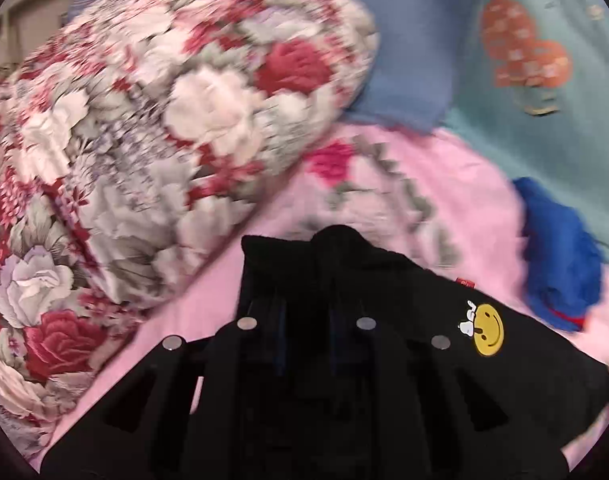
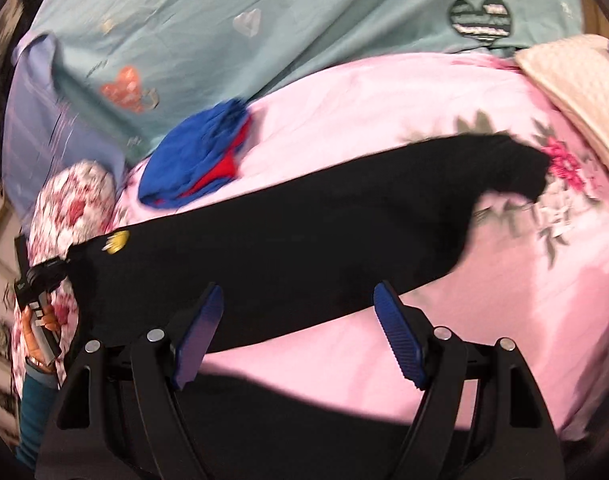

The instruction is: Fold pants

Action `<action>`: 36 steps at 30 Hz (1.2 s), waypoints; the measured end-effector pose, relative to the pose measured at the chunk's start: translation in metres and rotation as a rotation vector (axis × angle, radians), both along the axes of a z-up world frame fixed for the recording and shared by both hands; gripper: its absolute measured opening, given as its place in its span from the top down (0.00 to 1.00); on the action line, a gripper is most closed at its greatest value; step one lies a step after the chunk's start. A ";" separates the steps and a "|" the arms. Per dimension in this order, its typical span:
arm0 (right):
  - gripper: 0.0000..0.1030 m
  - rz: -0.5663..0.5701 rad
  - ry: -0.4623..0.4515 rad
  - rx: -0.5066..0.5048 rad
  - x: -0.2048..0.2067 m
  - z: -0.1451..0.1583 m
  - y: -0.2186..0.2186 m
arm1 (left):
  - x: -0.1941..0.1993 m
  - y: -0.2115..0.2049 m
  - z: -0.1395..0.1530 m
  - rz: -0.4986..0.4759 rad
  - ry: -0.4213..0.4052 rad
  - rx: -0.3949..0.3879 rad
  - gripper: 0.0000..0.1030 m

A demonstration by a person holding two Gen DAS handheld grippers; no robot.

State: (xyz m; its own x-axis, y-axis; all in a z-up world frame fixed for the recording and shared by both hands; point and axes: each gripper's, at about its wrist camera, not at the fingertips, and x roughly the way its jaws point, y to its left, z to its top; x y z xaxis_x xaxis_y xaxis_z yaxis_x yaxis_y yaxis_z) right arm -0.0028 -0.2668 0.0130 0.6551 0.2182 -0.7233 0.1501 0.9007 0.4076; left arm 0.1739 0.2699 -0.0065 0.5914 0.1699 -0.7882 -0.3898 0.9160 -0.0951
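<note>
Pants (image 2: 288, 232) lie stretched across my pink sheet (image 2: 384, 112), black, one end under my left gripper (image 1: 304, 280), the far end trailing off by the pink flower print. My left jaws are nearly together and pinched on the black fabric, which bunches up past the fingertips; the smiley patch (image 1: 489, 330) sits just beside them. My right gripper (image 2: 300, 320) hangs spread wide over the near edge of the pants, blue pads (image 2: 398, 340) clear of the cloth, gripping nothing. Blue cloth (image 2: 196, 160) lies beside the pants, floral quilt (image 1: 164, 140) rolled up on the left.
</note>
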 end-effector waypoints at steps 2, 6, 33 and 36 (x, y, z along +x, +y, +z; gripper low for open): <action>0.24 -0.071 -0.008 -0.005 -0.002 -0.001 -0.025 | 0.004 0.004 -0.016 -0.017 0.015 -0.017 0.80; 0.24 -0.162 0.031 0.063 -0.002 -0.021 -0.074 | -0.002 -0.007 -0.022 -0.072 -0.022 0.038 0.39; 0.66 -0.347 0.157 -0.086 0.046 -0.052 -0.167 | 0.010 0.008 -0.044 -0.085 0.044 -0.096 0.26; 0.49 -0.358 0.107 -0.132 0.035 -0.036 -0.156 | -0.001 0.029 -0.039 -0.061 0.022 -0.199 0.23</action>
State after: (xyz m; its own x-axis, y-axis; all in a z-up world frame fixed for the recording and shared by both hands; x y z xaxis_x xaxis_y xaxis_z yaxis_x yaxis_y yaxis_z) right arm 0.0327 -0.4232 -0.0233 0.5925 -0.1101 -0.7980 0.4994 0.8275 0.2566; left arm 0.1728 0.2989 -0.0450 0.5783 -0.0258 -0.8154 -0.3380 0.9021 -0.2683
